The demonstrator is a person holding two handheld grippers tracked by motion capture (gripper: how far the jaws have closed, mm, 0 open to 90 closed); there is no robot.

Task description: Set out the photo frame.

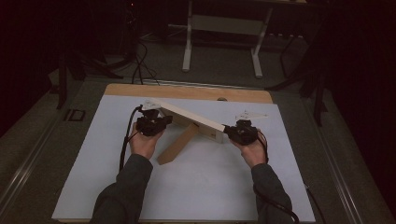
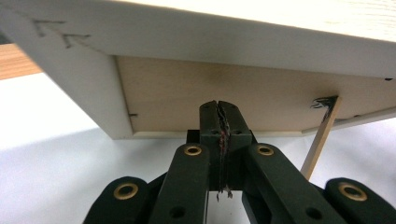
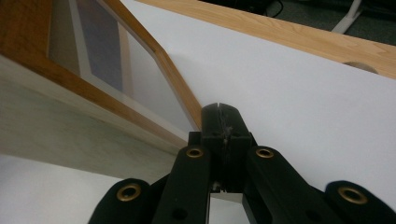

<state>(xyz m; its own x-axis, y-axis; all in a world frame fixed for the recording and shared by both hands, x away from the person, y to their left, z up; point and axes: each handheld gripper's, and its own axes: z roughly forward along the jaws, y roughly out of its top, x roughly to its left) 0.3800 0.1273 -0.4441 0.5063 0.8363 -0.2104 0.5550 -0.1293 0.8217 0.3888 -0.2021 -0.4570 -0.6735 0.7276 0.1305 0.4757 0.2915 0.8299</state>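
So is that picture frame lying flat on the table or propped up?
Propped up. The picture frame tilts off the white table sheet, and its wooden stand slants from its back down to the sheet, with a gripper at each end.

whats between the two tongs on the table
In the high view, a pale wooden frame spans from the left tongs to the right tongs, tilted above the white mat.

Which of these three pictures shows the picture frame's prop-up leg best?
The high view: the wooden leg shows whole, slanting from under the tilted picture frame down to the white table sheet. The left gripper view shows it as a thin strip seen edge-on. The right gripper view gives the frame's glazed front.
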